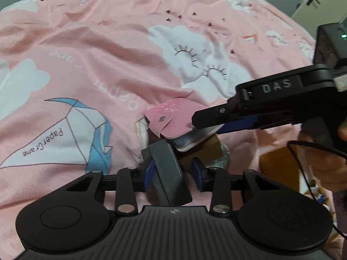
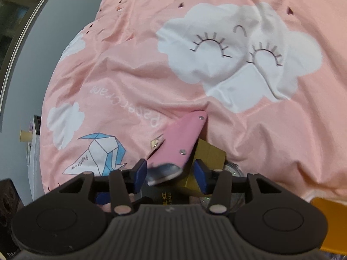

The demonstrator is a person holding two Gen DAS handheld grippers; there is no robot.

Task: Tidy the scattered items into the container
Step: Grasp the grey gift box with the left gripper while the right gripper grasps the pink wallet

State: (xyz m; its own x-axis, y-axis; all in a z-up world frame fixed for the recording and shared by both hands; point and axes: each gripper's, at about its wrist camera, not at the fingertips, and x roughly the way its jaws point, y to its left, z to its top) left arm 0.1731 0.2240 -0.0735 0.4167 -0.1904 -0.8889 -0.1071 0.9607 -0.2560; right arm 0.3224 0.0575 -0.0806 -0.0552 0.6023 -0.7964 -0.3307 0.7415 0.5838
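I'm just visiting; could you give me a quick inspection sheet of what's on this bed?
Surface: rumpled pink bedsheet, cloud and crane prints.
Job's things: pink case, grey box, gold box, heaped together.
Clutter: orange object at the edge.
Tools: left tool open around the grey box; right tool open around the pink case.
Cables: black cable beside the right tool.
Surroundings: door with handle; grey wall.

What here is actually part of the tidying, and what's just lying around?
Part of the job: pink snap-button pouch; grey rectangular box; gold cardboard box; clear round container.
Just lying about: pink cloud-print bedsheet; black speaker; yellow flat object.
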